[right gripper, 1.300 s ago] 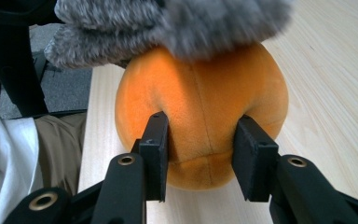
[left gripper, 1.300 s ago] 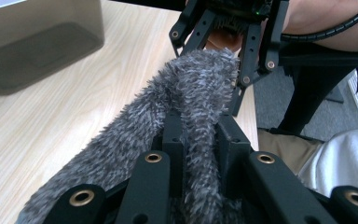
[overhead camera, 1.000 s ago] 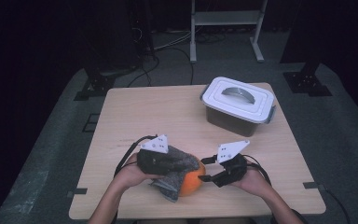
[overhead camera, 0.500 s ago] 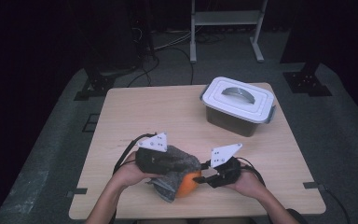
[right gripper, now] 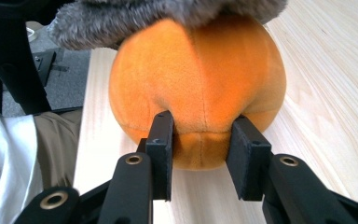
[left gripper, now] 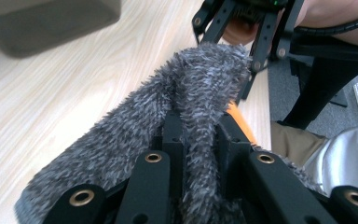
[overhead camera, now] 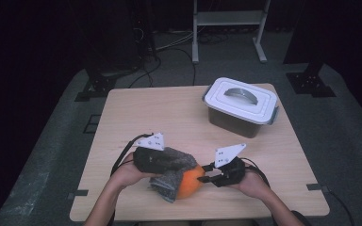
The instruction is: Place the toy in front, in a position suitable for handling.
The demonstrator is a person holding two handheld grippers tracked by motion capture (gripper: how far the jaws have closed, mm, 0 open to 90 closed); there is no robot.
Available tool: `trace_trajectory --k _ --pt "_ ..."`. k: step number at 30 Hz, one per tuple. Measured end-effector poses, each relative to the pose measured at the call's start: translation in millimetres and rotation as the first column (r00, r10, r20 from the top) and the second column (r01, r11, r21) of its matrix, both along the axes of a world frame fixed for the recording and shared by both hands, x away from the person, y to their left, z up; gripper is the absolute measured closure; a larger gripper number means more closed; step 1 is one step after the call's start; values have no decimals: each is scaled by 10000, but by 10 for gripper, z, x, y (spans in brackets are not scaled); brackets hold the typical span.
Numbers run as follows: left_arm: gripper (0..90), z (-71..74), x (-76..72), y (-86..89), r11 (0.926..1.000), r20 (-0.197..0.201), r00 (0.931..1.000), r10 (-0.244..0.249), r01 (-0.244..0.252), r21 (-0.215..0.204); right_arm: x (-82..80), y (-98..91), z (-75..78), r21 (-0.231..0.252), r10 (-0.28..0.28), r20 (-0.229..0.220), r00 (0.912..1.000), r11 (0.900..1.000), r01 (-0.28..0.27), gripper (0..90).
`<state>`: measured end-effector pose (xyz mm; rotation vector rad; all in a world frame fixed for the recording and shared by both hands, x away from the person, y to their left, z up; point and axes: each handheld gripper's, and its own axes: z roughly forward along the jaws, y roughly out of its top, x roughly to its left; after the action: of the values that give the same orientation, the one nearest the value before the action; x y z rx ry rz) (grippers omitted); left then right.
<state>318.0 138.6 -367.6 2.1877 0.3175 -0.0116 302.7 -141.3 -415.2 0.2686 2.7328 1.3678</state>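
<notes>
1. Closest to the person, near the front edge of the table (overhead camera: 122, 113) and a little left of its middle, lies an orange plush ball (overhead camera: 190, 181) with a grey fuzzy cloth (overhead camera: 172, 165) draped over its top and left side.
2. The left gripper (overhead camera: 169, 165) is clenched on a fold of the cloth; in the left gripper view the pile bunches up between its two black jaws.
3. The right gripper (right gripper: 200, 149) comes at the ball from the right. Its jaws have just been closing, and in the right gripper view both pads dent the ball's lower bulge, so it is grasping the ball.
4. Judging by those dents, the ball is soft and light. It will squash rather than slip, so a pinch on a low bulge or along the seam should hold best.
5. The cloth looks limp and shaggy. It will sag and cling to the plush, so a gathered fold is the place to take it, with a slow pull away from the ball.
6. Farther off, toward the back right corner, stands a grey box (overhead camera: 240, 106) with its white lid on, well apart from both hands.
</notes>
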Motion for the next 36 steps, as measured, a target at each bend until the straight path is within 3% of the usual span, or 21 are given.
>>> trace_trajectory --k 5,11,15,18,22,25,28,30,33,36 --pt "767 -68 7 58 9997 -224 9997 133 -137 -200 48 -34 -35 18 -193 -328 9993 9998 194 601" --pt "767 -134 -29 34 9987 -535 9986 38 -65 -513 29 -15 2 355 -122 -856 9963 9993 153 342" --pt "767 -157 -60 -63 9984 -648 9975 -287 254 -506 1 58 31 329 -177 -838 9963 9992 205 275" --pt "766 -165 -75 -117 9981 -667 9969 -426 396 -464 4 93 -10 71 -368 -808 9961 9993 375 297" --pt "767 -121 -45 -98 9977 -640 9970 -433 398 -551 17 54 -35 -3 -171 -717 9973 9999 171 508" --pt "767 -35 -2 -46 9991 -347 9993 -145 130 -407 14 11 -12 -134 -30 -341 9994 9999 26 554" --pt "767 11 43 10 9988 -310 9995 110 -125 -470 19 -39 14 -171 -60 -102 9999 9998 58 557" --pt "767 -25 74 18 9995 -395 9991 149 -160 -263 38 -82 26 -157 -149 -50 9999 9998 148 556" --pt "767 -181 90 0 10000 -804 9967 74 -70 47 89 -150 3 -25 -368 -361 9987 9993 368 529" --pt "767 -296 78 0 9994 -1191 9929 -41 1 -340 133 -189 -59 90 -455 -1056 9934 9989 467 395"
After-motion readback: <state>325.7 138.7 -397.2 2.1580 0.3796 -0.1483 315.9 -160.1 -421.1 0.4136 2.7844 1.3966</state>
